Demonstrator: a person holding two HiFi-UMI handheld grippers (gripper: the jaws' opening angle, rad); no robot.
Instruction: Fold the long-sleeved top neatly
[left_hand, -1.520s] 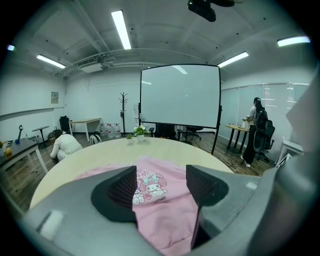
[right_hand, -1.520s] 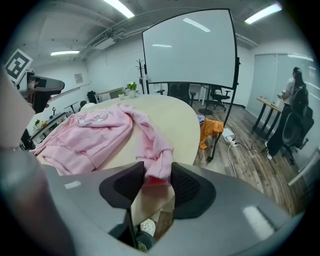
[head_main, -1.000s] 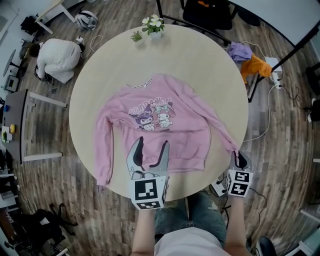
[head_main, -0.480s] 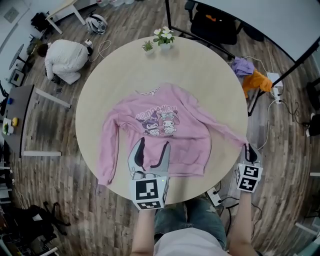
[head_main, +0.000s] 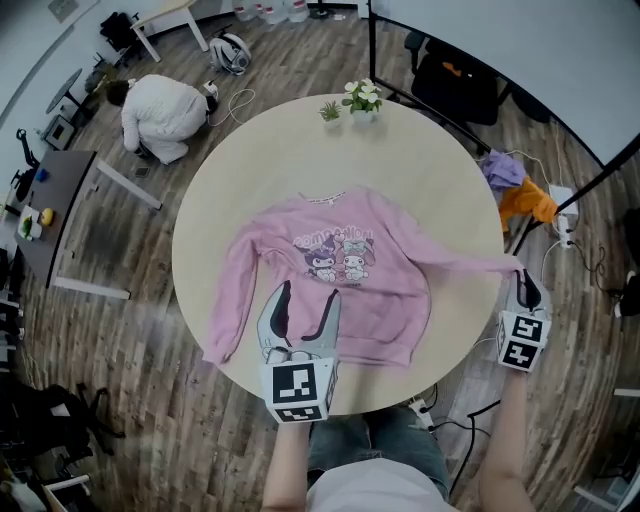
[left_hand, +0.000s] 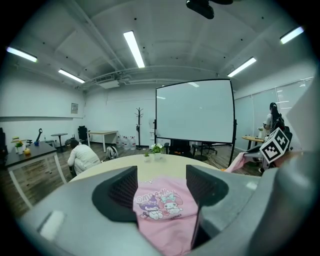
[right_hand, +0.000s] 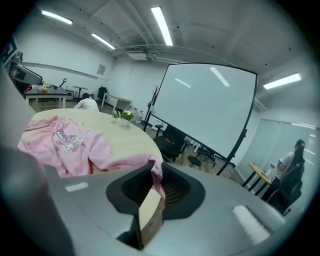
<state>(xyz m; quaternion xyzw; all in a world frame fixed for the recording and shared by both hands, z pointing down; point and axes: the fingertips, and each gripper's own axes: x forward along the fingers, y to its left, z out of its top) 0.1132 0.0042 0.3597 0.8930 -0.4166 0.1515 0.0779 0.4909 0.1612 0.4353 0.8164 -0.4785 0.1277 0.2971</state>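
Note:
A pink long-sleeved top (head_main: 385, 300) with a cartoon print lies face up on the round beige table (head_main: 420, 170). Its left sleeve (head_main: 228, 310) runs down toward the near-left table edge. My right gripper (head_main: 522, 276) is shut on the right sleeve's cuff (right_hand: 155, 169) and holds it out past the table's right edge, so the sleeve (head_main: 470, 265) is drawn straight. My left gripper (head_main: 305, 296) hovers over the lower body of the top with its jaws wide apart; in the left gripper view (left_hand: 161, 186) the pink cloth shows between them, untouched.
Two small potted plants (head_main: 360, 98) stand at the table's far edge. On the floor, a person in white (head_main: 165, 105) crouches at the far left, a grey desk (head_main: 60, 215) stands left, and a black chair (head_main: 455, 85), loose clothes (head_main: 520, 195) and cables lie right.
My right gripper has risen and moved outward to the right with the cuff, pulling the right sleeve straight. The left gripper lifted slightly over the hem and stayed open.

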